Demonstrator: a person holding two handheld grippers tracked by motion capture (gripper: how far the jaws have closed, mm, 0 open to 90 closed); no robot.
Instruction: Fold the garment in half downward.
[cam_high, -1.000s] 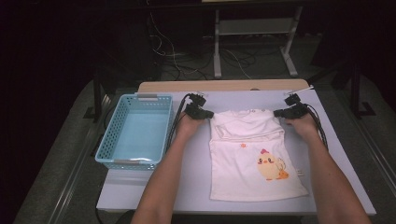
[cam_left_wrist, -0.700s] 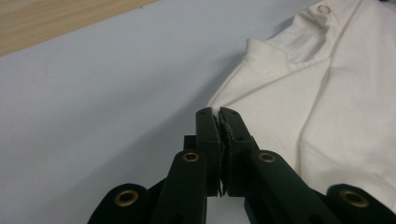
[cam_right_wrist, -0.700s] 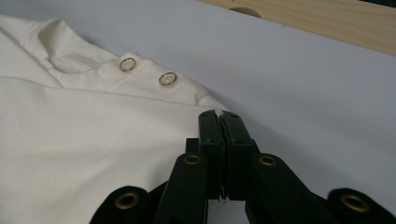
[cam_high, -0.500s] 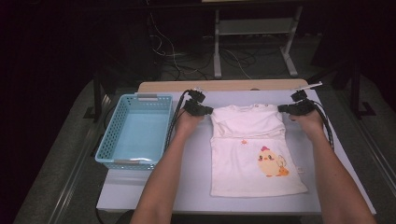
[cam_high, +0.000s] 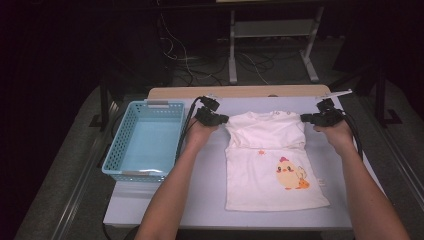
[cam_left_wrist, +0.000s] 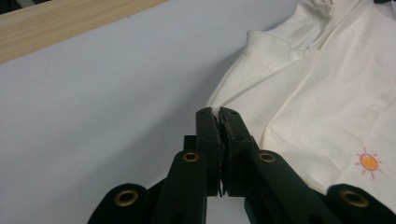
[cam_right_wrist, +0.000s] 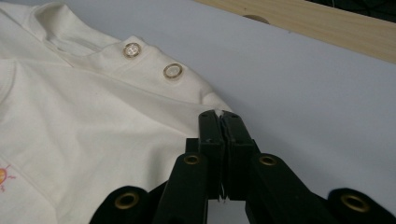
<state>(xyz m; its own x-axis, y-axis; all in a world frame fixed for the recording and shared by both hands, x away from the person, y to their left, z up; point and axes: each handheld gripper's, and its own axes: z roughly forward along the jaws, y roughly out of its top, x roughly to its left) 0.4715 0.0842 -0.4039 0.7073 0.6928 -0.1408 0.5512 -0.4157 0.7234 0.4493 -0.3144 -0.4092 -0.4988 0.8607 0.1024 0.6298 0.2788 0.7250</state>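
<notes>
On table, shirt top fold now further back, both claws clamped.

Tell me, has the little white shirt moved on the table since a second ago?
Yes. The shirt, pinched at both shoulders by the left gripper and right gripper, has slid toward the far wooden edge; its hem sits farther from the near edge.

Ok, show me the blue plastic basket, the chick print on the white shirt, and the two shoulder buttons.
Blue plastic basket (cam_high: 121, 148), high view, on its left wall.
Yellow chick print (cam_high: 291, 174), high view, on the chick's body.
Two round shoulder buttons (cam_right_wrist: 173, 71), right gripper view, on the nearer button.
</notes>
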